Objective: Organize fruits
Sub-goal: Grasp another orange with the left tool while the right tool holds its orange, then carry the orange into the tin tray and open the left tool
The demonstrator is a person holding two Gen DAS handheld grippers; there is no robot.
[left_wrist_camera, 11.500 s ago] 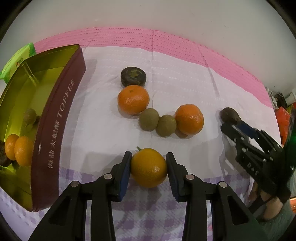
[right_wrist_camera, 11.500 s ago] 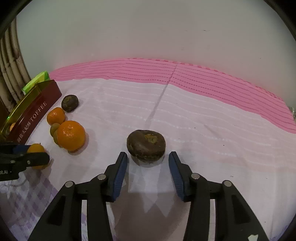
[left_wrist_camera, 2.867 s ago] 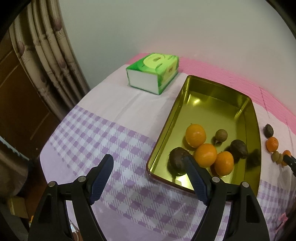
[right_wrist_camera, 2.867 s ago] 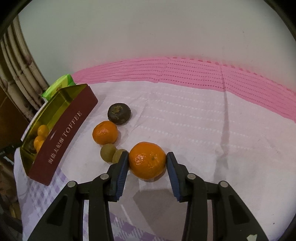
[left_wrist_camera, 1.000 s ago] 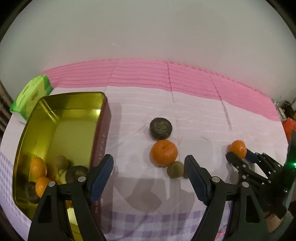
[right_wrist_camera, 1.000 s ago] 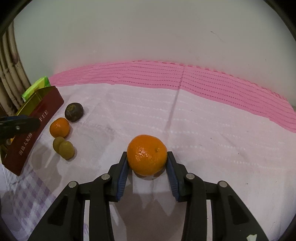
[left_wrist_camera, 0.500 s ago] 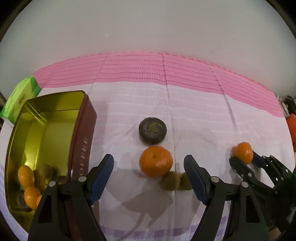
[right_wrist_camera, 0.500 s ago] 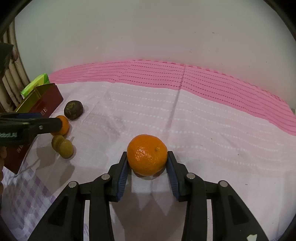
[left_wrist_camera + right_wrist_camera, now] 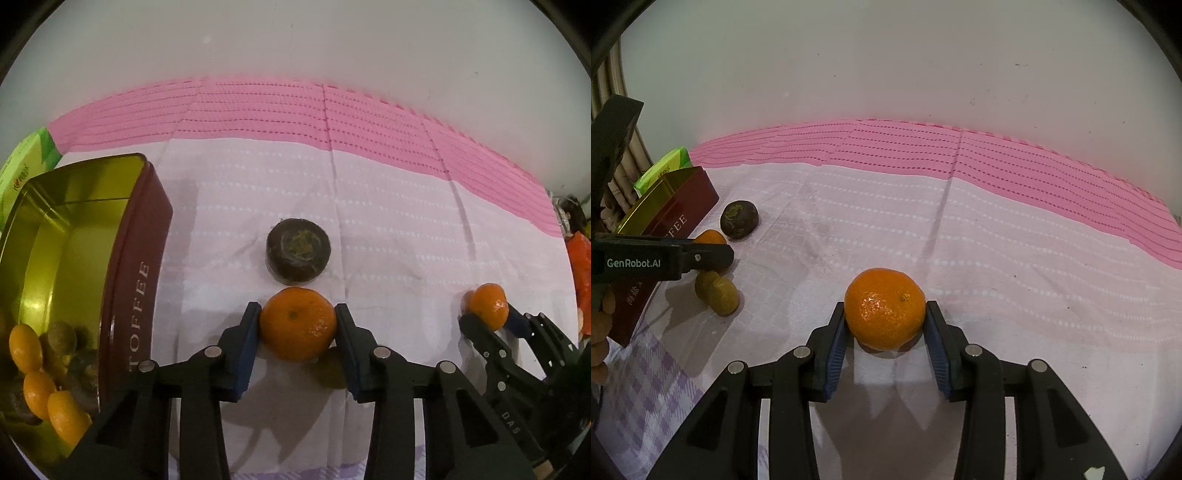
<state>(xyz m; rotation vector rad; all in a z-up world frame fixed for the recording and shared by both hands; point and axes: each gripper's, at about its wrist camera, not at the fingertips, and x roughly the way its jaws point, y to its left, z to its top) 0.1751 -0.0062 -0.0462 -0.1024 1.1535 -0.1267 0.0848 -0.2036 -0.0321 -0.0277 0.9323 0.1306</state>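
My left gripper (image 9: 297, 328) is shut on an orange mandarin (image 9: 297, 324) on the tablecloth, just right of the gold toffee tin (image 9: 125, 266). A dark brown fruit (image 9: 298, 255) lies just beyond it. A green kiwi (image 9: 332, 367) shows partly beneath the mandarin. My right gripper (image 9: 885, 328) is shut on a second mandarin (image 9: 885, 308); it also shows in the left wrist view (image 9: 487, 311) at the right. In the right wrist view the left gripper (image 9: 698, 257) covers the first mandarin (image 9: 710, 236), with two kiwis (image 9: 718, 290) and the dark fruit (image 9: 739, 218) nearby.
The tin holds several mandarins (image 9: 37, 387) and dark fruits (image 9: 61, 336). A green box (image 9: 663, 170) stands behind the tin. The pink and white cloth (image 9: 997, 229) runs back to a white wall. Orange packaging (image 9: 580, 266) lies at the far right.
My left gripper moved forward and closed its fingers around the mandarin in front of the dark fruit. My right gripper kept hold of its mandarin and barely moved.
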